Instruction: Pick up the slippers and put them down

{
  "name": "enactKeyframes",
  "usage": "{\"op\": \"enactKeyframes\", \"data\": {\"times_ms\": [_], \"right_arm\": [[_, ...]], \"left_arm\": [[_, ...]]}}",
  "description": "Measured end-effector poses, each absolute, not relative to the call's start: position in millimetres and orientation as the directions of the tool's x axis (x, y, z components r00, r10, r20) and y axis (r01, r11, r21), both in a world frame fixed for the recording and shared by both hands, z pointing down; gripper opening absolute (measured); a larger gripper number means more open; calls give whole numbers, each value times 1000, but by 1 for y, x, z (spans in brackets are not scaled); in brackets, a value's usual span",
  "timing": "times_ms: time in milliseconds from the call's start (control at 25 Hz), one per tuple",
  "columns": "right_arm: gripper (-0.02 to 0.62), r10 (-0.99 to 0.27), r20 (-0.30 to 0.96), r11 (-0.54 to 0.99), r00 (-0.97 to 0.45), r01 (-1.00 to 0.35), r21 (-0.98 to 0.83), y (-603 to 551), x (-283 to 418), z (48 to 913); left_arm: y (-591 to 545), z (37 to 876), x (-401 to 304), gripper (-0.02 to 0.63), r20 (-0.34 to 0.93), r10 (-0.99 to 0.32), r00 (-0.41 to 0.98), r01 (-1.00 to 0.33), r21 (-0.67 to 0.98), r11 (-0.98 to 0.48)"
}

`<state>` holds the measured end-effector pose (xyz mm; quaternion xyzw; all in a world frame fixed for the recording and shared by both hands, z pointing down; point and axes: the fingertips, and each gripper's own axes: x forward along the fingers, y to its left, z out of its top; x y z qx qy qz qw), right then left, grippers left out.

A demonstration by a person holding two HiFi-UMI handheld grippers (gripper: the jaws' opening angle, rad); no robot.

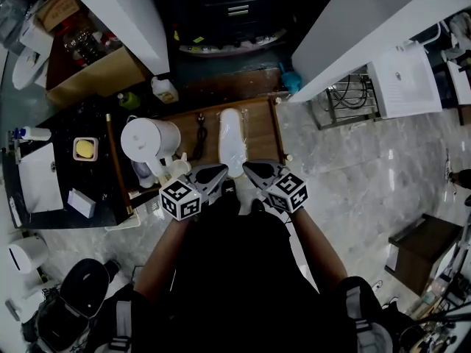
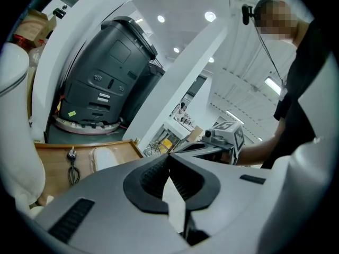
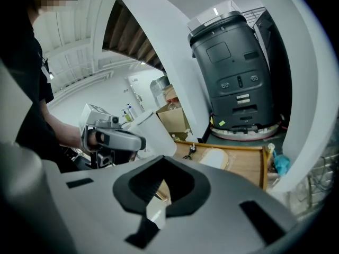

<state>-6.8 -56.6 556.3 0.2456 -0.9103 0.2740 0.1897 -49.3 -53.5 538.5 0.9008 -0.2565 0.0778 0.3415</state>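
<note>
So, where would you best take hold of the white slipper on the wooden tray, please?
Probably across its near end, coming from the person's side: the slipper lies flat and lengthwise, that end facing the person, with both long sides free.

Both claws are held out in front of the body, side by side and pretty close together, with the tips angled in toward each other and tilted a bit downward. The left claw (image 1: 215, 173) is shut all the way, its jaws pressed together with nothing caught between them. Same deal for the right claw (image 1: 254, 170): jaws closed, nothing gripped. The left forearm (image 1: 158, 259) and right forearm (image 1: 318, 252) are bare and stretched forward from the torso, spread a little wider at the elbows. In each claw's own camera, the other claw can be seen off to the side.
</note>
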Motion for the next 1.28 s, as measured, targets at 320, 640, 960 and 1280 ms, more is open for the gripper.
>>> {"op": "enactKeyframes", "data": {"times_ms": [320,640,960,1280], "right_arm": [[8,-298,531,711,-793,-555,-431,-59,-12,589],[12,-232,598,689,-767,-563,-455,-61,-7,634],[18,-234,632,644,-739,-605,-469,-67,2,667],[67,-208,662,604,-720,-627,-492,-67,5,695]], "left_arm": [[-58,575,-54,11,350,-383,855,-518,617,-593],[-58,616,-57,12,417,-346,840,-542,636,-550],[-60,648,-62,14,466,-318,826,-564,655,-503],[-63,677,-62,17,503,-302,810,-586,664,-464]]}}
